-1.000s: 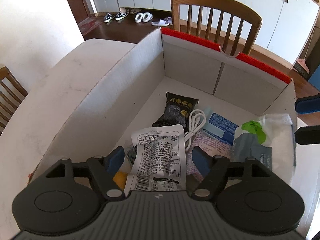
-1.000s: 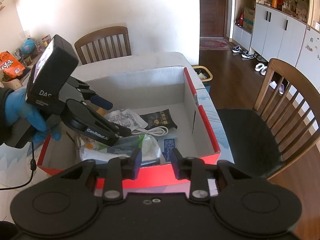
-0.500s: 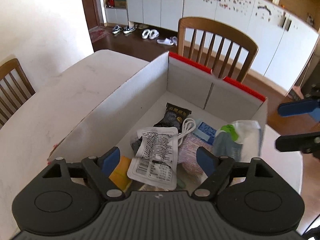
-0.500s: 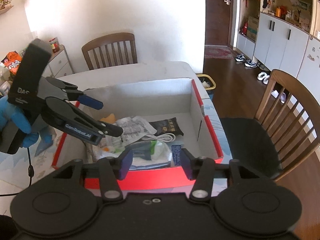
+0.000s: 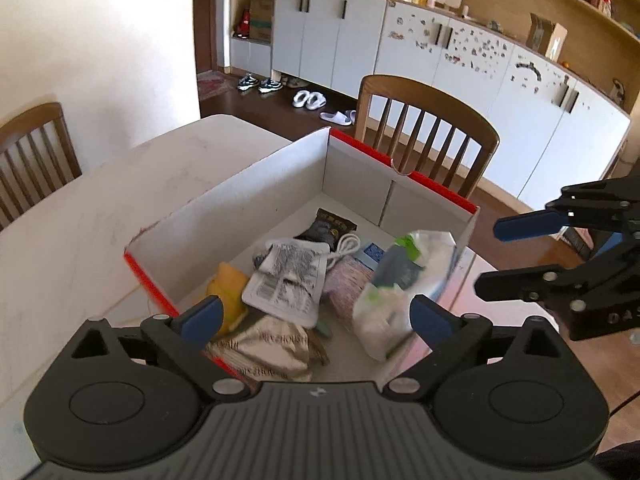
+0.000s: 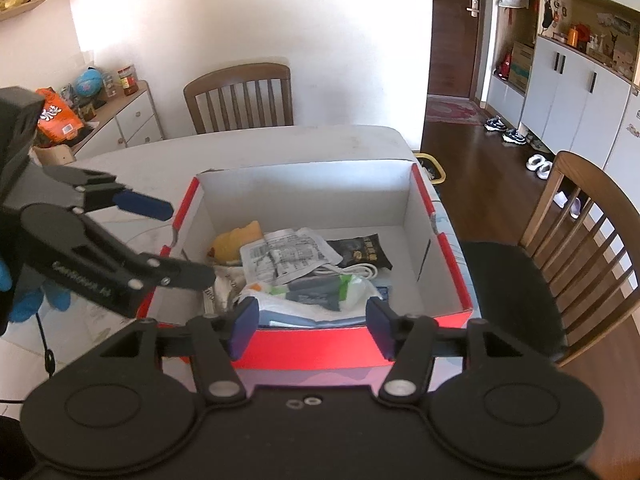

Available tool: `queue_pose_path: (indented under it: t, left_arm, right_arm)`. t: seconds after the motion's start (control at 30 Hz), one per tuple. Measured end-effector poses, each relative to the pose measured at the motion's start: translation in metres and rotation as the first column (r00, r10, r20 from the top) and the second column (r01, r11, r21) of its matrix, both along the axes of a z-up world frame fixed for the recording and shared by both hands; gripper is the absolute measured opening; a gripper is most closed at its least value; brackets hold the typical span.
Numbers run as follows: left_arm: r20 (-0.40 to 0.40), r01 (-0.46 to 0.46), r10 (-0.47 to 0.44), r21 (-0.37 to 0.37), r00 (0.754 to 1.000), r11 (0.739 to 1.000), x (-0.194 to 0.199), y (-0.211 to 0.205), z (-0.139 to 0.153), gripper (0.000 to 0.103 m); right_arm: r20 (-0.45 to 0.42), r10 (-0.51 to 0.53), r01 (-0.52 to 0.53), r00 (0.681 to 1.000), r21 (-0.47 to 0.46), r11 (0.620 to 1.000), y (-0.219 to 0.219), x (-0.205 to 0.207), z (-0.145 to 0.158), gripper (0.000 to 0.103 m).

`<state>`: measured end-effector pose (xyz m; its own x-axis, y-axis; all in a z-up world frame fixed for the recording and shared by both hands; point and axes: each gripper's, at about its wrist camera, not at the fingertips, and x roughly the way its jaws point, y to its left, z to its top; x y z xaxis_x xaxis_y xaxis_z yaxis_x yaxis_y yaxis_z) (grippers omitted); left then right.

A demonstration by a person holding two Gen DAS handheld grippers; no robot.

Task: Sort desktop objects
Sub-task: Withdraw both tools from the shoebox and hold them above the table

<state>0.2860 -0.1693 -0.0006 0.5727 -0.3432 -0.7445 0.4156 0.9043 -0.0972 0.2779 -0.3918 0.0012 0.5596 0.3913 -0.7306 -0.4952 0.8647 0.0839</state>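
- Left gripper [image 5: 314, 316]: hovering above the near end of the cardboard box [image 5: 240, 196]; its jaws are opening wide and nothing is lying between them.
- Right gripper [image 6: 308, 320]: hanging just outside the box's red front wall; its jaws are also opening, with nothing clasped.
- Task's things: all are lying inside the box, namely a printed white sachet [image 6: 286, 254] on top, a dark snack packet [image 6: 360, 254], a coiled white cable [image 6: 352, 270], a yellow item [image 6: 236, 242] and a clear bag with green print [image 5: 394, 280] leaning at the right wall.
- Step in hand, as judged: both grippers are clearing the box after a drop; lifting straight up before swinging sideways is keeping the fingers off the tall walls.
- Striped cloth-like bundle [image 5: 268, 344]: lying under the left gripper; the picture is blurring here, so its nature is uncertain.
- Surroundings: the box is sitting on a pale table [image 6: 280, 140]; wooden chairs [image 6: 242, 96] are standing around it.
- Obstruction: the two grippers are working close together, so crossing paths is the main hazard.
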Motion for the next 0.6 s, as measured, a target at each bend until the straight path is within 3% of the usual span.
queue_pose_path:
  t: [0.3,0.6]
  left_arm:
    - [0.018,-0.074,0.075,-0.035,0.997,0.997,-0.036,0.009,0.008,0.103]
    - [0.007,-0.146,0.146,-0.04,0.989,0.989,-0.063,0.018,0.011,0.103]
  right_arm:
    - [-0.011,0.026,-0.026,1.0,-0.005,1.0,0.008,-0.011,-0.001,0.065]
    - [-0.005,0.063,-0.063,0.998,-0.001,0.998,0.01,-0.026,0.0,0.085]
